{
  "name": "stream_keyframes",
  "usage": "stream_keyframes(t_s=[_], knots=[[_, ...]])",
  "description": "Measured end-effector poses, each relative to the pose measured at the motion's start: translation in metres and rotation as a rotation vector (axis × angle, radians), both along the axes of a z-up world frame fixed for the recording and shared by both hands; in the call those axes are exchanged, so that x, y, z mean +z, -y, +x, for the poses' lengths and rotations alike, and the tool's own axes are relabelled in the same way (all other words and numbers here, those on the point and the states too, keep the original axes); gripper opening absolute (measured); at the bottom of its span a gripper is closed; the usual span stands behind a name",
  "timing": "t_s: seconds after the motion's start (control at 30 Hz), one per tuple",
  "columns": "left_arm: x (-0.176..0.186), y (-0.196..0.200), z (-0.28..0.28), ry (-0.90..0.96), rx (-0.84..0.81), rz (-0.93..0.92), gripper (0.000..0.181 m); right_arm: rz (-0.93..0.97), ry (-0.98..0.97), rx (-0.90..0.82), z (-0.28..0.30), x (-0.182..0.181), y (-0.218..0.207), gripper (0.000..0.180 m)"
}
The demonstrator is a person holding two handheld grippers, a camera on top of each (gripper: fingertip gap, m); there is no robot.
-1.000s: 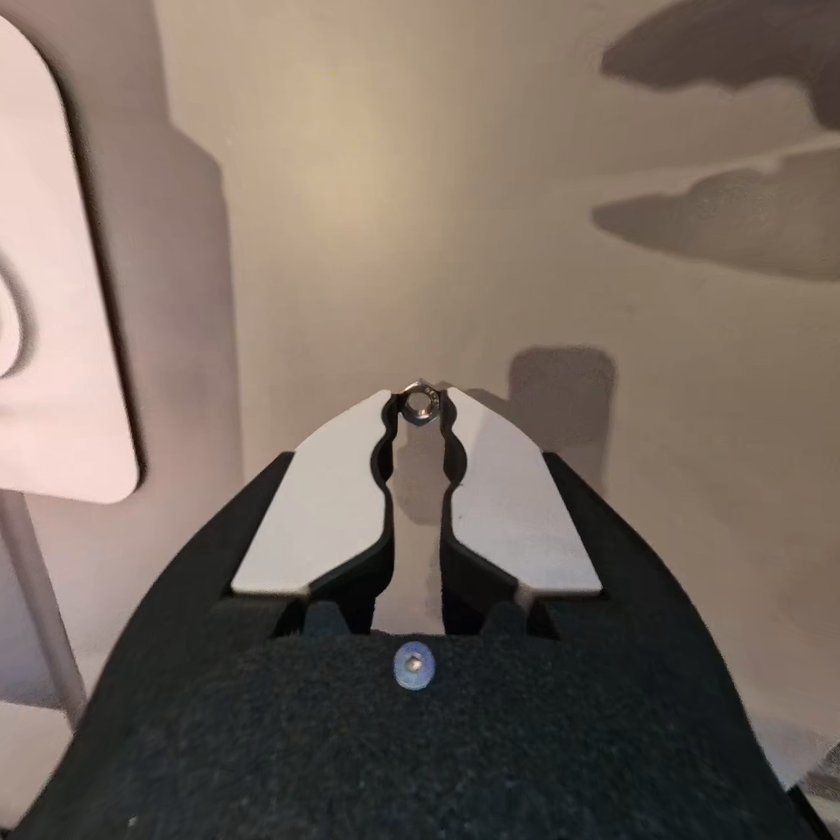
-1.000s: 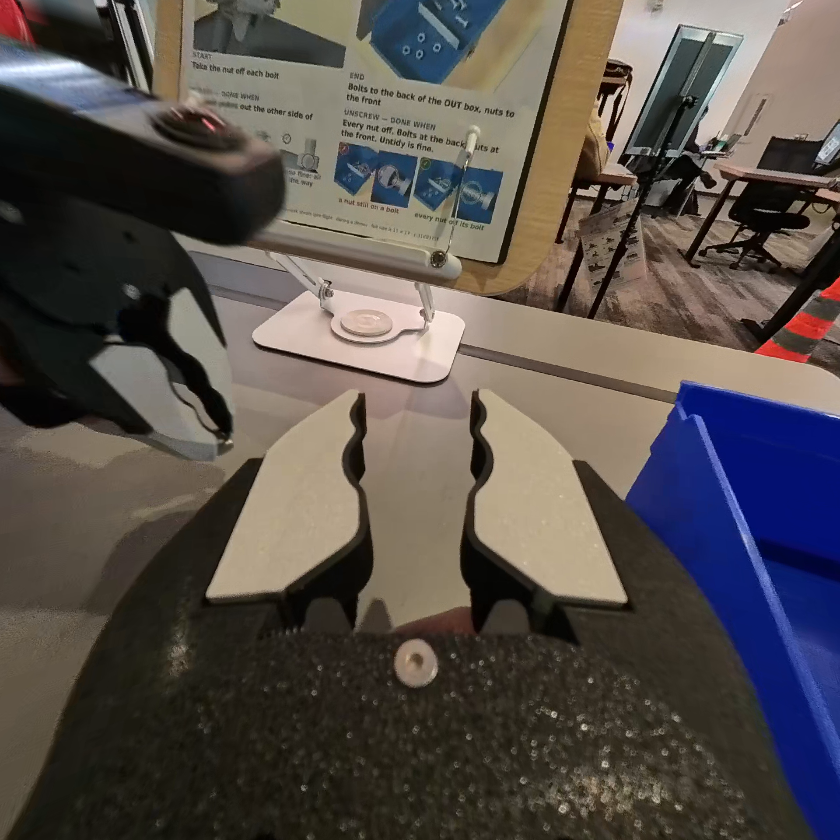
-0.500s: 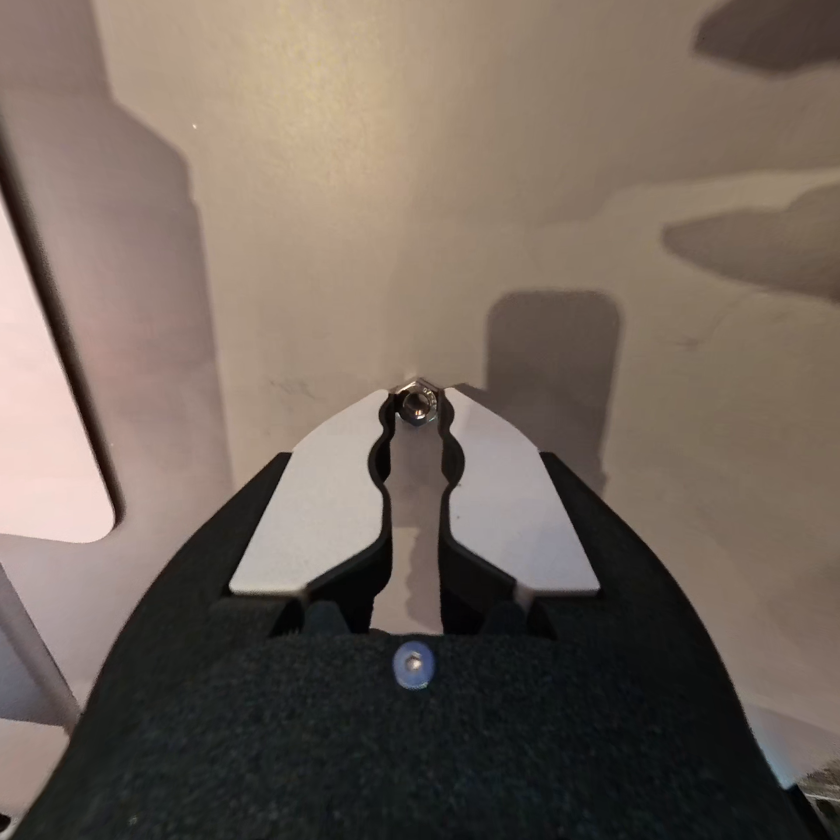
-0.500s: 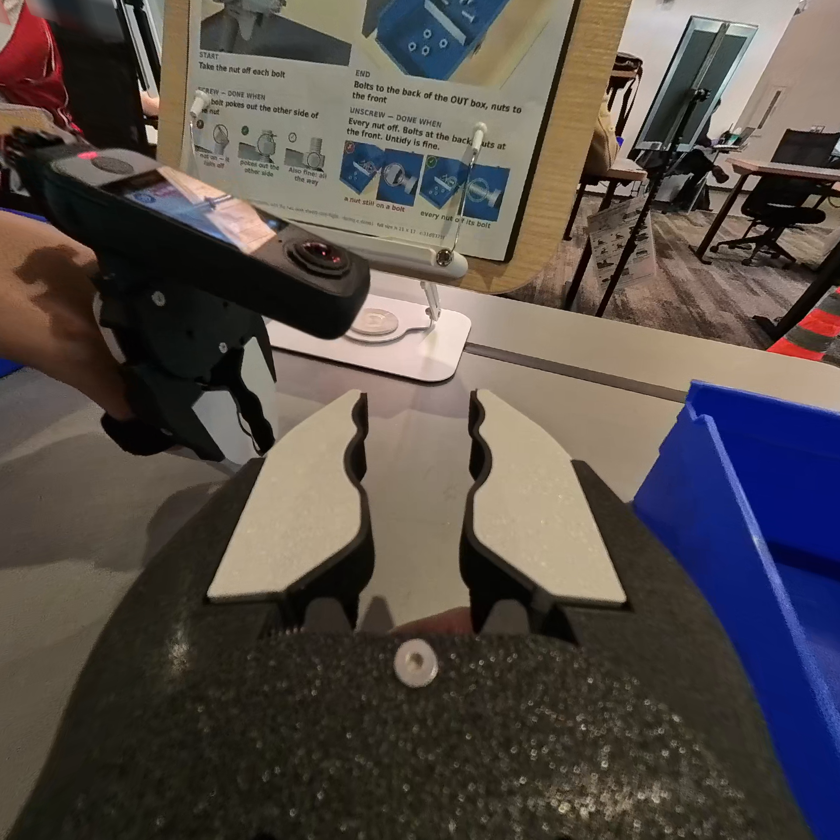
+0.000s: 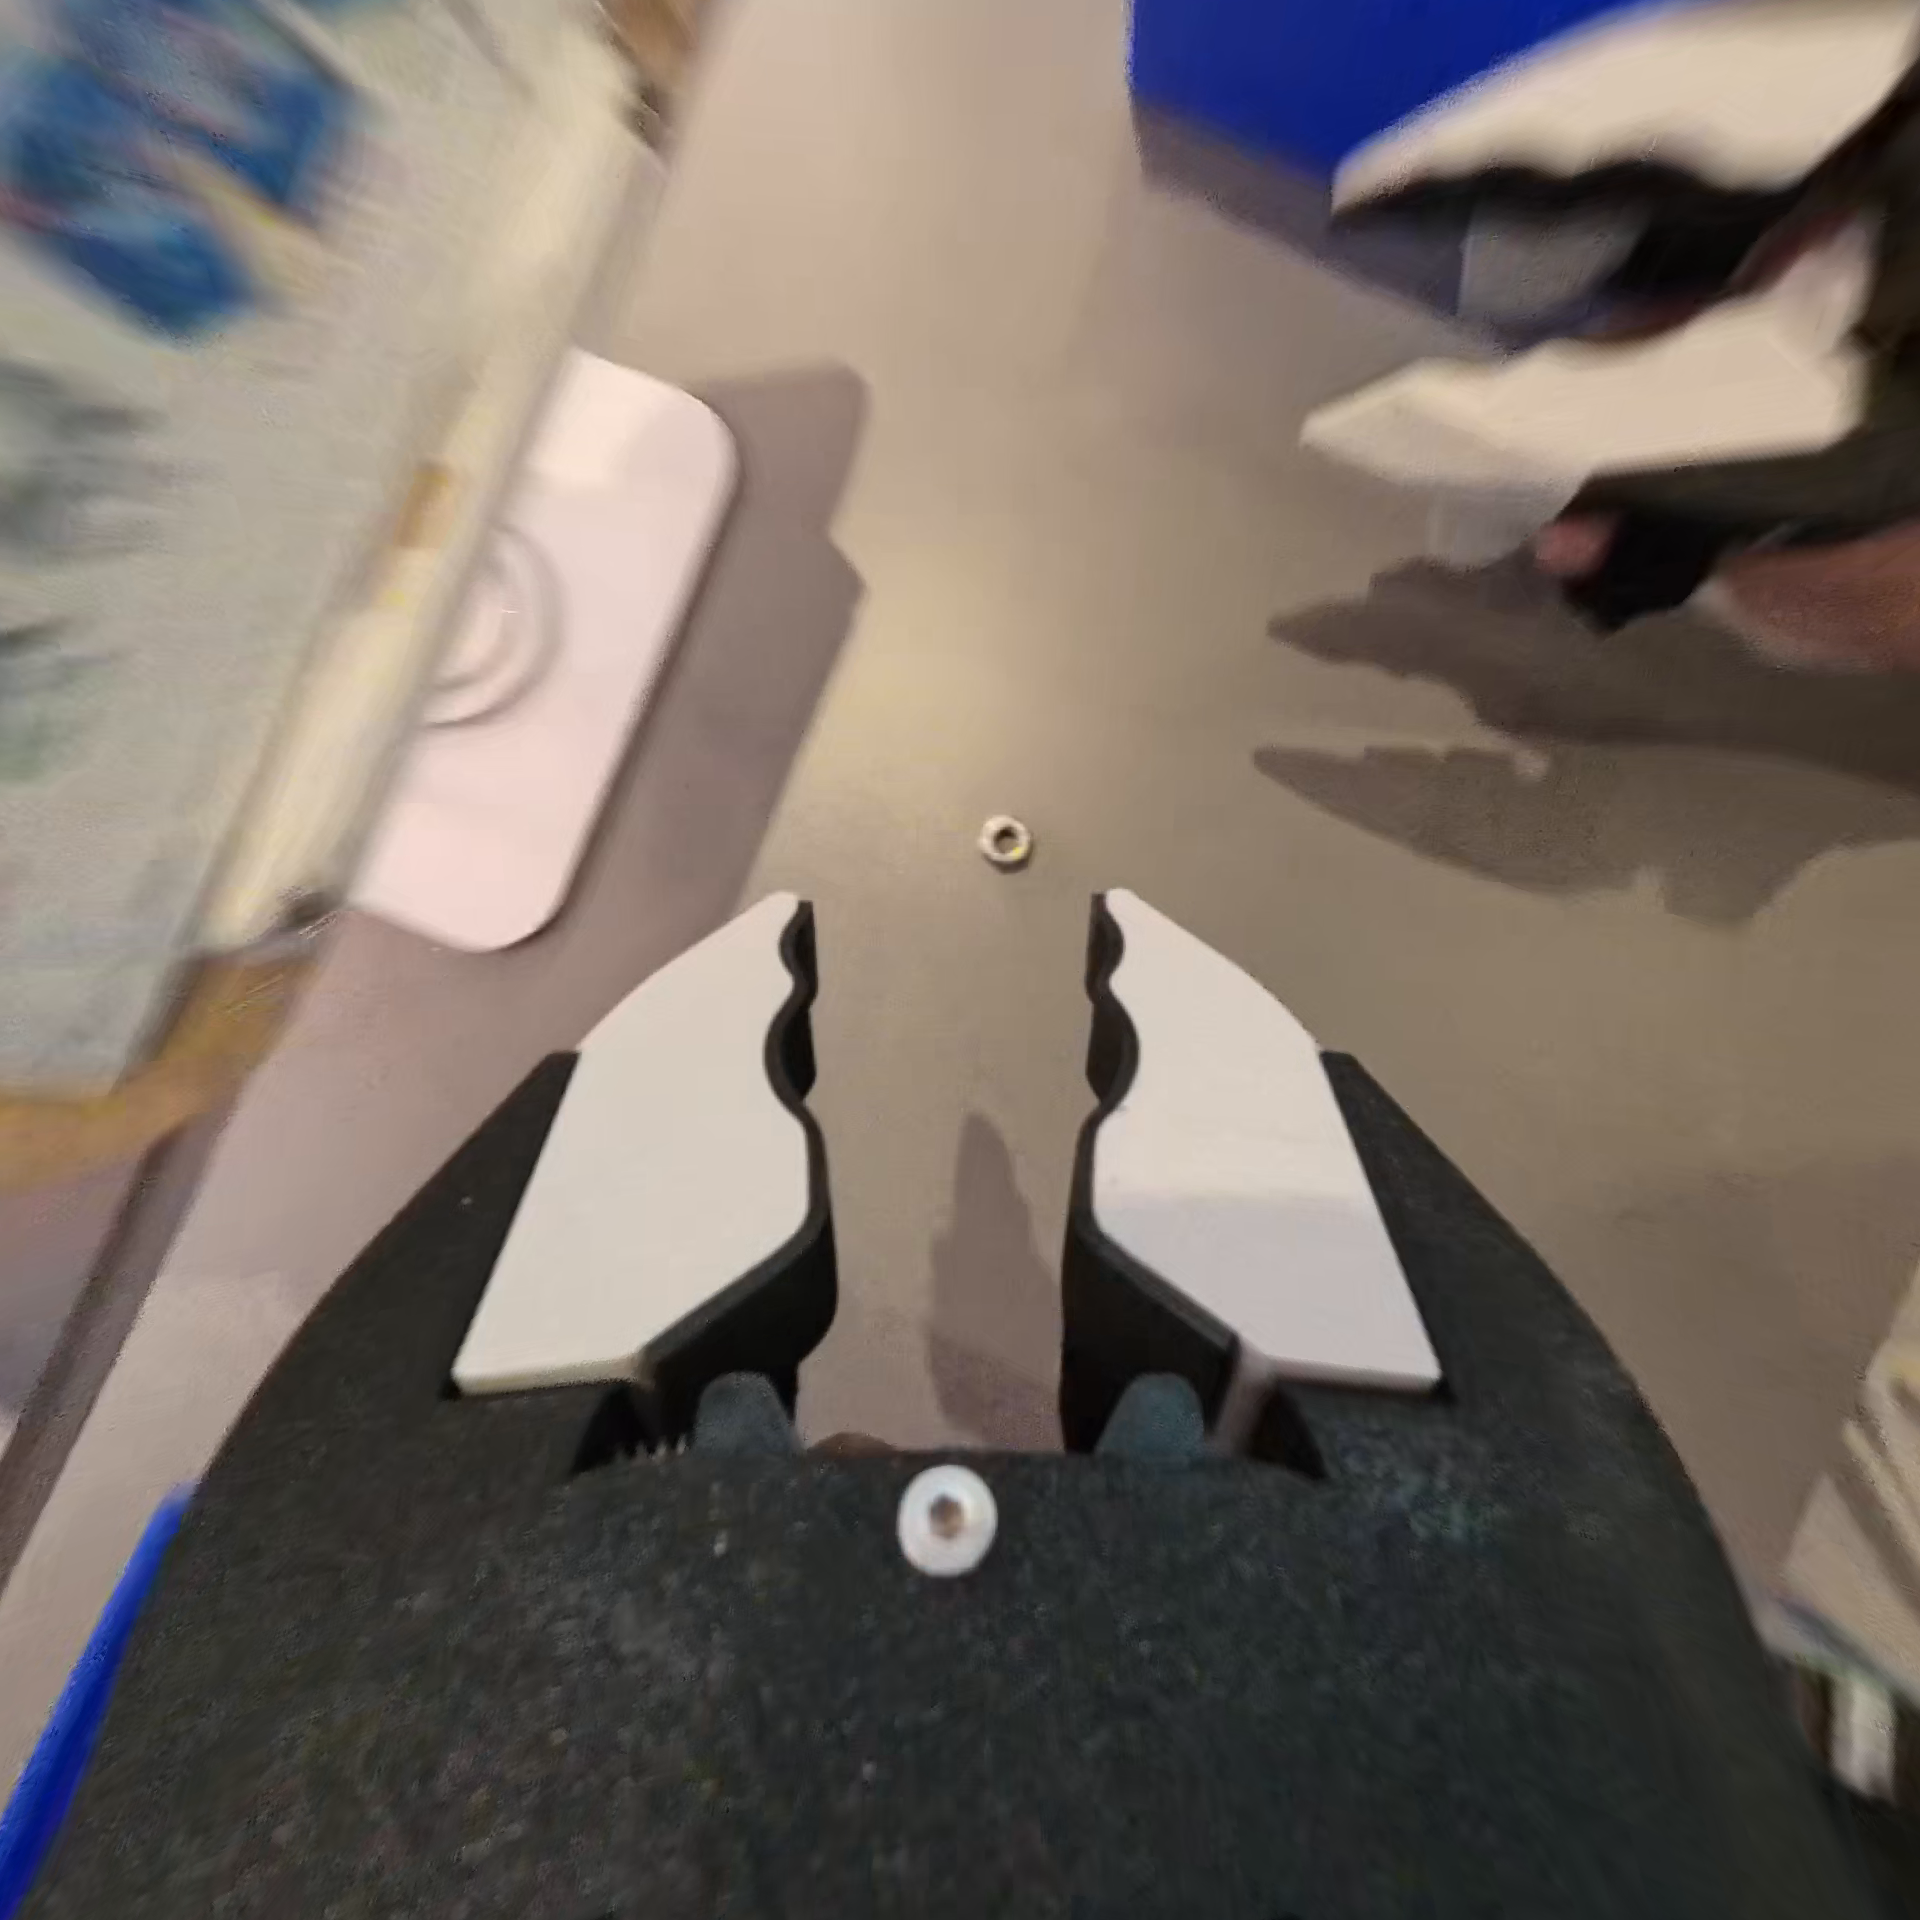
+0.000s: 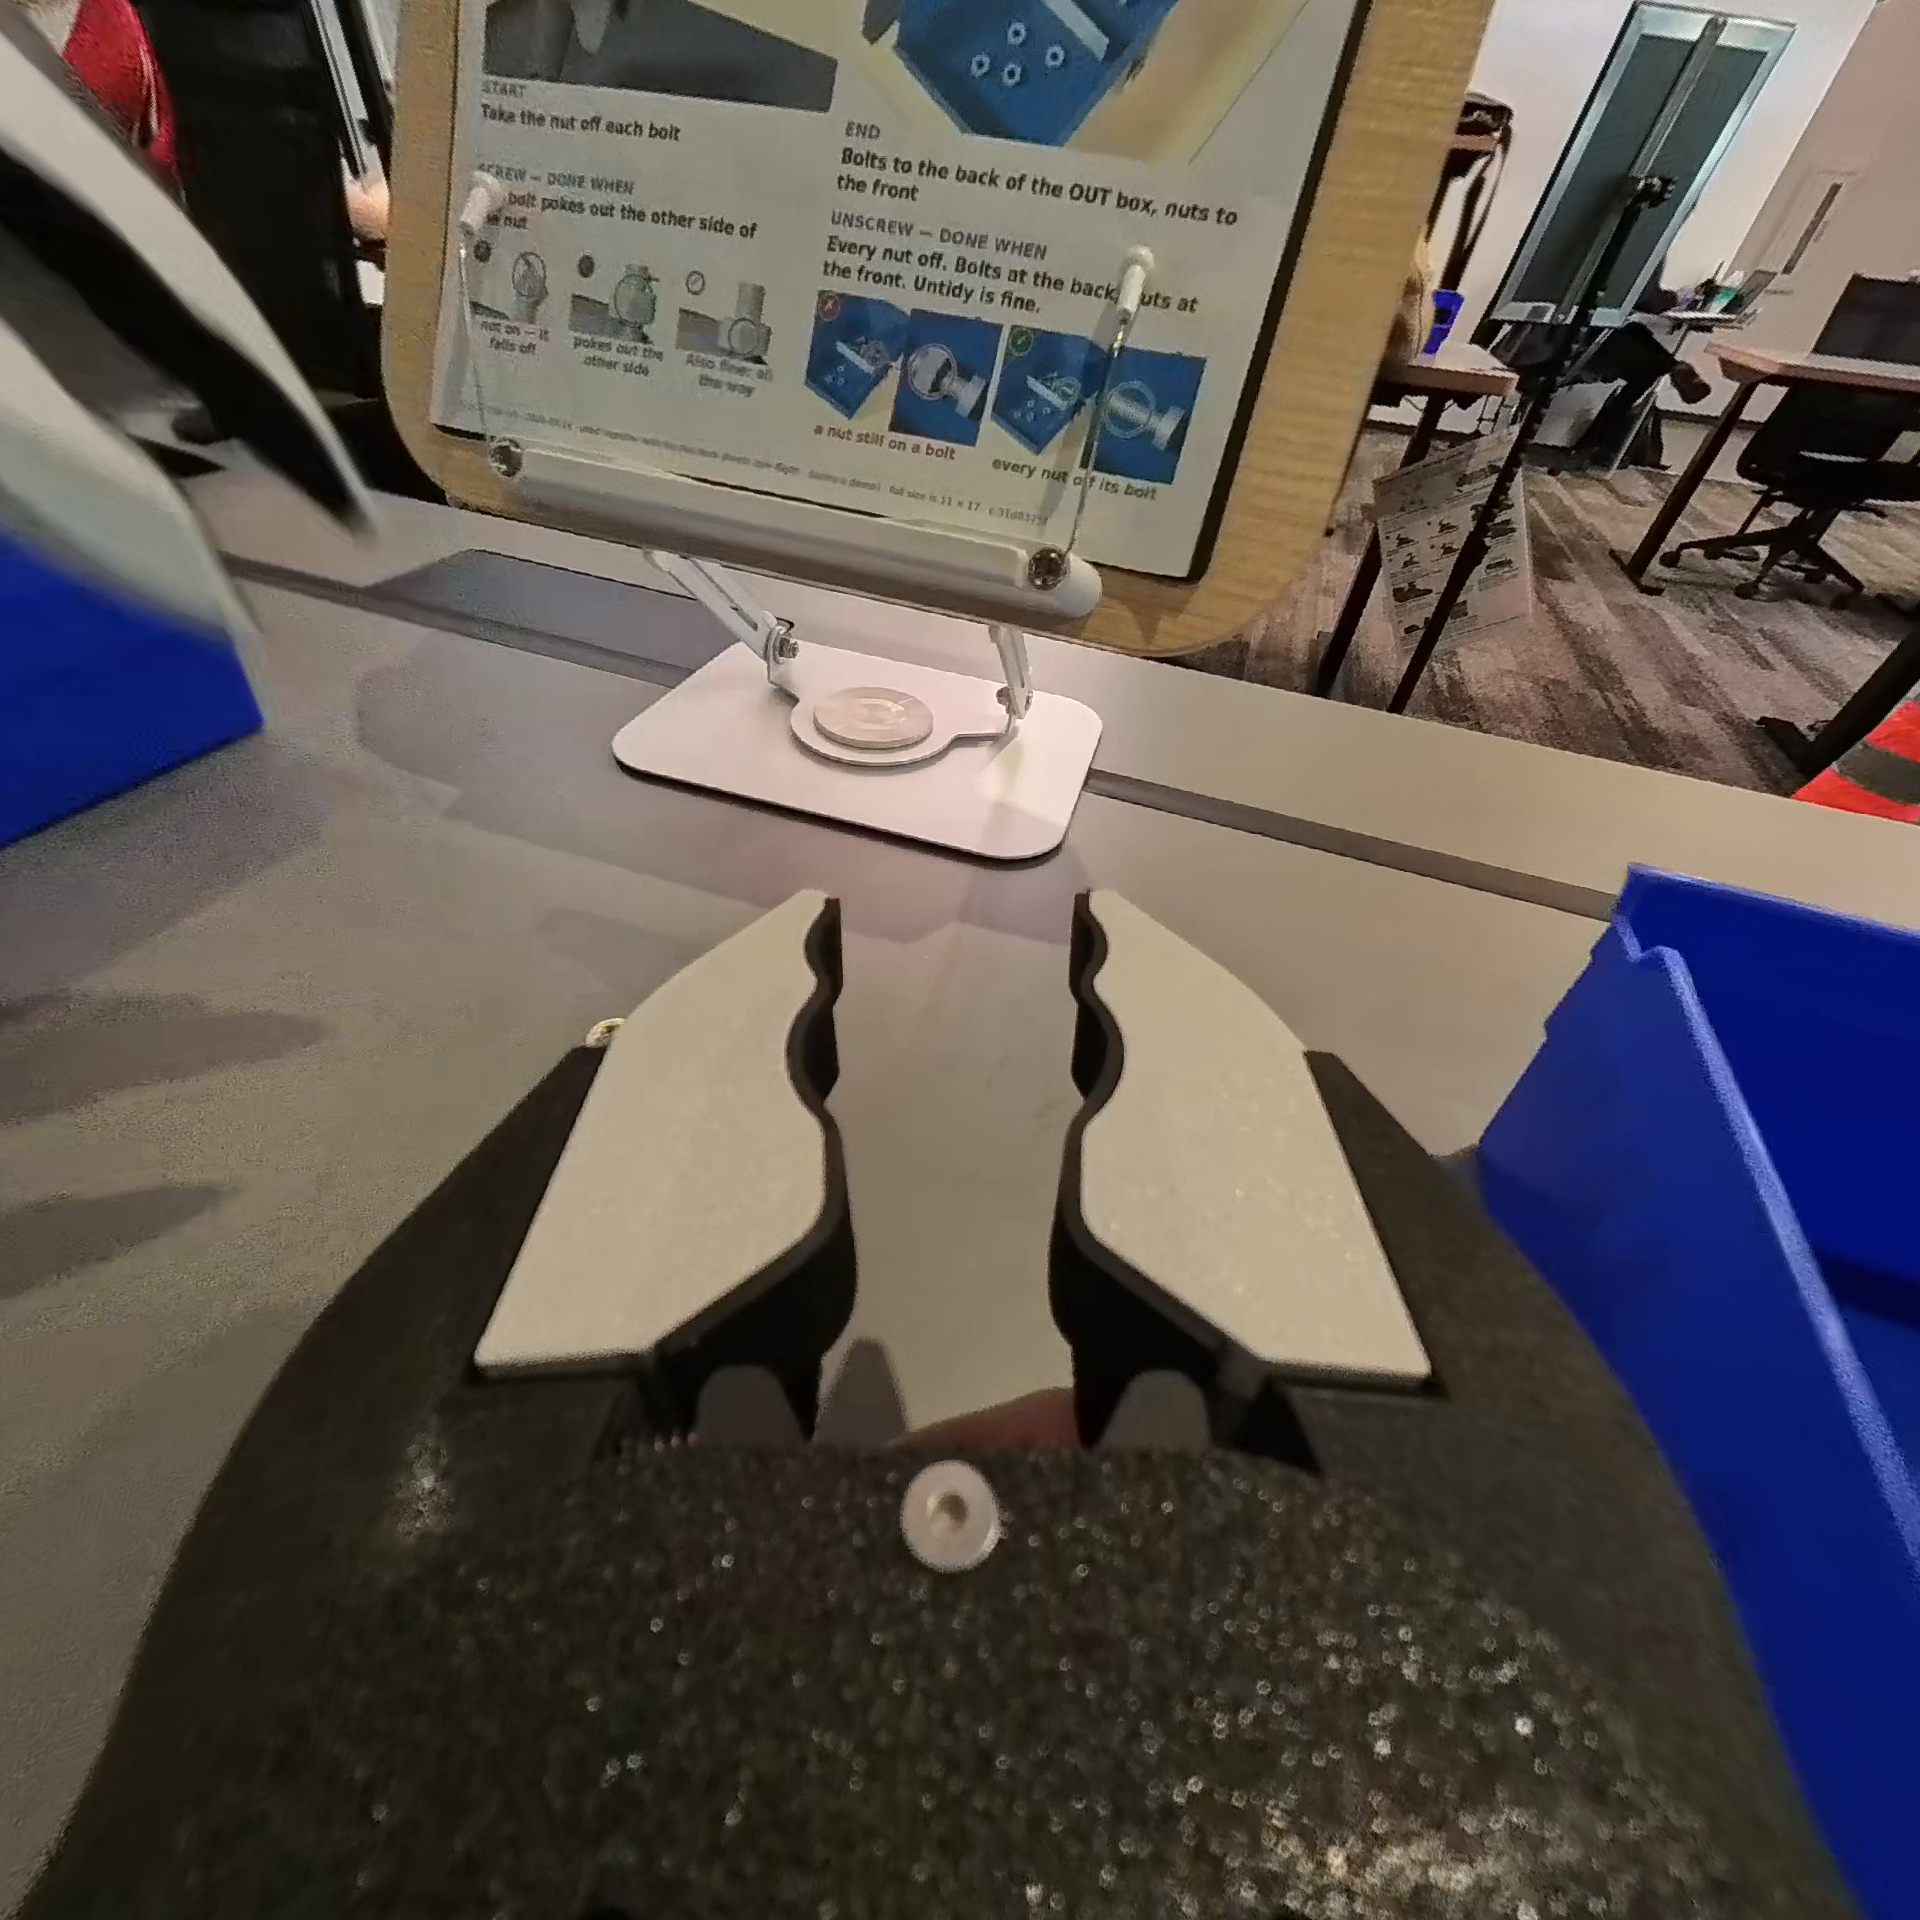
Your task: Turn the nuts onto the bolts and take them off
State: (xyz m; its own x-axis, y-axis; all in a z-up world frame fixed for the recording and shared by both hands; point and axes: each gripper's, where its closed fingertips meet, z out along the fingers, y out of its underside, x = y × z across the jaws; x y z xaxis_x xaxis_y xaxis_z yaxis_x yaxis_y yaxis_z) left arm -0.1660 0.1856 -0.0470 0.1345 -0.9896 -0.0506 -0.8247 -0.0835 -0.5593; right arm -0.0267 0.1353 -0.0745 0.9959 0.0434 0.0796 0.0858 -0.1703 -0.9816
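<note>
The left gripper (image 5: 951, 914) was spread wide and empty, the small silver hex nut (image 5: 1005, 840) lying flat on the smooth grey counter (image 5: 1039, 520) just beyond its tips. The right gripper (image 6: 951, 914) was likewise released. Being so small and flat, the nut could skid away under a careless pinch. A blue plastic bin (image 6: 1766, 1195) sat near the counter's right edge; office desks stood behind.
</note>
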Motion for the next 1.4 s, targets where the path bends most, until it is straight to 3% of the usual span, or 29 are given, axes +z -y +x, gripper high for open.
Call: stream_keyframes(t_s=[0.13, 0.27, 0.33, 0.43, 0.67, 0.77, 0.9, 1.1, 1.4], knots=[[0.102, -0.010, -0.097, 0.228, 0.370, 0.149, 0.061, -0.002, 0.032, 0.005, -0.004, 0.000, 0.000, 0.042], [0.127, 0.006, -0.202, 0.359, 0.605, 0.364, 0.061, -0.010, 0.049, 0.010, -0.007, -0.003, -0.001, 0.041], [0.108, 0.016, -0.246, 0.373, 0.715, 0.406, 0.061, -0.019, 0.057, 0.011, -0.008, -0.005, -0.002, 0.041], [0.059, 0.035, -0.280, 0.415, 0.787, 0.328, 0.059, -0.033, 0.071, 0.013, -0.010, -0.011, -0.003, 0.041], [-0.011, 0.037, -0.304, 0.438, 0.866, 0.208, 0.057, -0.060, 0.116, 0.021, -0.015, -0.020, -0.006, 0.041], [-0.014, 0.016, -0.300, 0.393, 0.876, 0.170, 0.057, -0.062, 0.125, 0.023, -0.016, -0.020, -0.007, 0.040], [-0.006, -0.045, -0.290, 0.260, 0.868, 0.126, 0.053, -0.060, 0.136, 0.028, -0.018, -0.020, -0.006, 0.040], [-0.053, -0.119, -0.287, -0.080, 0.893, -0.174, 0.052, -0.054, 0.176, 0.021, -0.016, -0.018, -0.006, 0.040], [-0.110, -0.136, -0.293, -0.273, 0.894, -0.350, 0.043, -0.043, 0.193, 0.030, -0.020, -0.014, -0.005, 0.039]])
